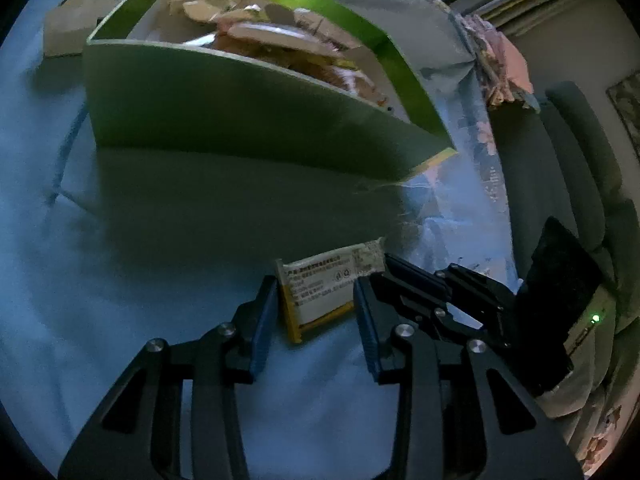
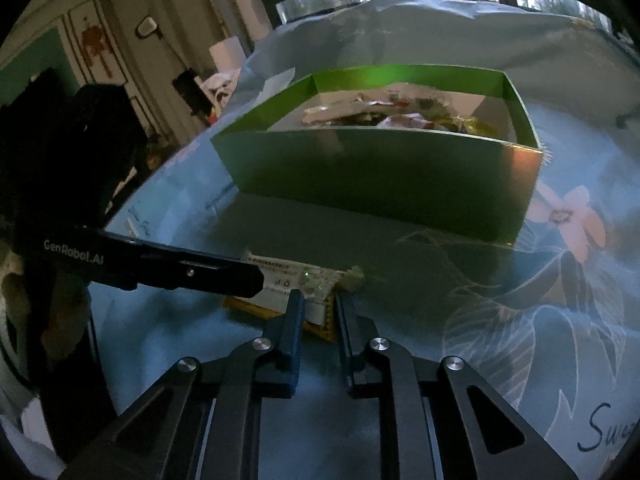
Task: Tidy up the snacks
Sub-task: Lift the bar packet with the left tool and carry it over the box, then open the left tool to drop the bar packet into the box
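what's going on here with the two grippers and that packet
A person is working two handheld grippers on one flat snack packet lying on the blue floral cloth, in front of a green box that already has wrappers in it. The left gripper has the packet between its fingers, closed on its sides. The right gripper pinches the packet's other end. The packet is not in the box yet.
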`<state>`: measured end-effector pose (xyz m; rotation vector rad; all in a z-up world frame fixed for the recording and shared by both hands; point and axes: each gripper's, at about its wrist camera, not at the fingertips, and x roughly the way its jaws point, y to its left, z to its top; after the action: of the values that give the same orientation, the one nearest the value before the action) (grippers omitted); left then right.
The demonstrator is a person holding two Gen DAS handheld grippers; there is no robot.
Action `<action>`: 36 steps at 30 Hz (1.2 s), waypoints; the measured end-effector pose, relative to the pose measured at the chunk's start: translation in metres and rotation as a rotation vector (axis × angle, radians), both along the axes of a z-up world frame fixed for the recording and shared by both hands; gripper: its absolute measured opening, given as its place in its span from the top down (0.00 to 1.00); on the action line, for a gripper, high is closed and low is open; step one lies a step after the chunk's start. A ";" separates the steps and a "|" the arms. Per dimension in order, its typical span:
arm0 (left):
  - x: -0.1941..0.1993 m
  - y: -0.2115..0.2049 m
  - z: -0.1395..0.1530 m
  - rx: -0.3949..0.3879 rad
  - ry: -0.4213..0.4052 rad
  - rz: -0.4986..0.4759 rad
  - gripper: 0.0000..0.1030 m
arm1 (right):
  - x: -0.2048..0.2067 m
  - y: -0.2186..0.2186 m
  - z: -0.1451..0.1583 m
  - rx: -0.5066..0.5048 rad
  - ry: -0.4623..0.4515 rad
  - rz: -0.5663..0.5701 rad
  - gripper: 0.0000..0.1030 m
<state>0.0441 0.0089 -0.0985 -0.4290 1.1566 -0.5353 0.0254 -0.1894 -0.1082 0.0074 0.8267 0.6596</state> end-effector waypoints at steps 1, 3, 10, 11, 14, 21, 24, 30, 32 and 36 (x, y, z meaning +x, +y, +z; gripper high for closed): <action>-0.001 0.000 0.003 -0.001 -0.008 0.000 0.65 | -0.002 -0.001 0.003 0.005 -0.011 -0.003 0.83; -0.002 0.000 0.012 -0.001 -0.030 0.000 0.65 | -0.005 -0.002 0.011 0.014 -0.024 -0.001 0.83; 0.006 -0.001 0.063 0.022 -0.161 -0.005 0.65 | -0.005 -0.001 0.062 0.046 -0.133 -0.006 0.83; 0.011 0.000 0.071 0.026 -0.177 0.000 0.65 | -0.003 -0.001 0.070 0.051 -0.147 -0.007 0.83; 0.024 0.000 0.090 0.050 -0.229 0.015 0.65 | 0.006 0.003 0.094 0.061 -0.202 -0.015 0.83; 0.056 0.003 0.112 0.055 -0.283 0.039 0.65 | 0.034 0.008 0.127 0.093 -0.273 -0.027 0.83; 0.070 0.004 0.116 0.066 -0.287 0.048 0.65 | 0.046 0.010 0.131 0.099 -0.276 -0.035 0.83; 0.102 0.007 0.102 0.068 -0.248 0.063 0.65 | 0.079 0.013 0.120 0.065 -0.234 -0.042 0.83; 0.114 0.005 0.092 0.083 -0.228 0.065 0.65 | 0.092 0.015 0.110 0.050 -0.207 -0.053 0.83; 0.136 0.001 0.070 0.108 -0.176 0.063 0.65 | 0.114 0.017 0.088 0.032 -0.149 -0.076 0.83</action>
<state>0.1797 0.0096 -0.0286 -0.3179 0.9939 -0.4444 0.1391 -0.1724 -0.0206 0.0180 0.6689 0.5944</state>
